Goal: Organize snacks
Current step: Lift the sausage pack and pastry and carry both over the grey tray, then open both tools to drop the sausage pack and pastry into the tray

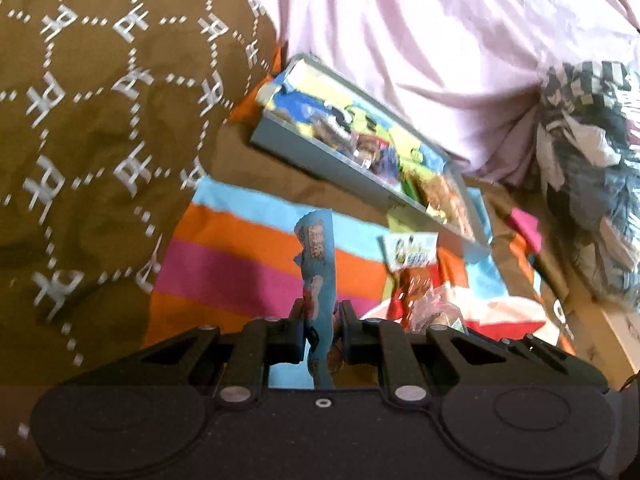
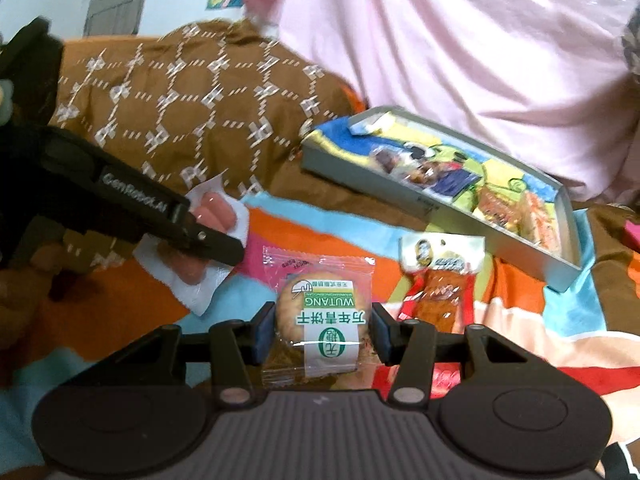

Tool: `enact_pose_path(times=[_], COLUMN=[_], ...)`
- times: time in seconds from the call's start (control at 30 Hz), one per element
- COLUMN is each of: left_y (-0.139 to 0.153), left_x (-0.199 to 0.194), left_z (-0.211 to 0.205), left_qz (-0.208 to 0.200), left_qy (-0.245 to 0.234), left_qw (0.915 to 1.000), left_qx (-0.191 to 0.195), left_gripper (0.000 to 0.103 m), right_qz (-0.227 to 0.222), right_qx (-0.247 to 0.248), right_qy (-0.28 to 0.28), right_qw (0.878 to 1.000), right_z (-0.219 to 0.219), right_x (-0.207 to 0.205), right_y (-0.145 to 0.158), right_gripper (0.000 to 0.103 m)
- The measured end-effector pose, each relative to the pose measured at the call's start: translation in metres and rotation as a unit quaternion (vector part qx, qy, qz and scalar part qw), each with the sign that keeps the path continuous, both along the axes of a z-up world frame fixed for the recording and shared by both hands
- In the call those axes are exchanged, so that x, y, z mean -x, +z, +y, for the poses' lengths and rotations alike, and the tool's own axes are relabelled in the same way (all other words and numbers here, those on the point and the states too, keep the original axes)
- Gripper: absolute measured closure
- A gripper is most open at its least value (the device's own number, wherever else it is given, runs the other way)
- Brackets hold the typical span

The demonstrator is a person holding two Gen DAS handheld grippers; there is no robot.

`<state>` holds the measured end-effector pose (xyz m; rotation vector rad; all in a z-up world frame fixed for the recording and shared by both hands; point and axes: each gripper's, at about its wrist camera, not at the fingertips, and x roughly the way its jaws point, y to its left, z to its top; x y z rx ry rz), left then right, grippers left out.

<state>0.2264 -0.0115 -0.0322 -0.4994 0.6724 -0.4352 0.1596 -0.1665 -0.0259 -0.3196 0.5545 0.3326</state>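
Clear crinkly plastic wraps the round biscuit packet with the green-and-white label (image 2: 320,316), which sits between the blue pads of the right gripper (image 2: 322,330); the pads press its sides, so it is grasped, its printed face up and its long axis running away from the camera toward the tray. The left gripper (image 1: 322,330) is clenched on a long blue printed snack wrapper (image 1: 318,280), held edge-on with its long axis standing up out of the jaws. From the right wrist view that same left gripper (image 2: 216,246) pinches a packet that shows white with pink sausage shapes (image 2: 208,220). Just beyond, an orange-red snack packet with a white header (image 2: 438,280) lies loose on the striped orange, pink and blue cloth (image 2: 320,224). Farther off stands the shallow grey rectangular tray (image 2: 360,176), already holding mixed packets, set diagonally. Doing this step well probably means carrying both packets over the near rim, turning each long axis along the tray's length, and letting go low so nothing slides.
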Motion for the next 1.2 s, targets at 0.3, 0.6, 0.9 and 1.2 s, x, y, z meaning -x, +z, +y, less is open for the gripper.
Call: enact_pose_path(times=[0.3,0.6,0.9,1.2], left_y=[0.053,0.079,0.064,0.047], left_x=[-0.067,-0.15,-0.194,-0.207], left_z=[-0.017,-0.051,-0.073,-0.072], left_qz=[-0.077,-0.096,-0.082,-0.068], left_qy=[0.004,0.003,-0.009,-0.008], left_qw=[0.9968,0.9944,0.9916,0.9894], left_qx=[-0.019,-0.043,-0.1,-0.128], left_gripper=[0.086,0.086,0.086,0.081], right_qz=[-0.039,-0.058,-0.036,-0.045], right_qx=[-0.03,-0.045,-0.027,-0.011], right_qy=[-0.03,-0.068,-0.097,-0.083], right_qw=[0.998,0.995,0.994,0.995], right_z=[-0.019,-0.037,-0.046,-0.039], right_x=[-0.046,-0.126,-0.182,-0.191], right_y=[0.027,0.035,-0.001,-0.009], right_gripper=[0.049,0.049,0.049,0.045])
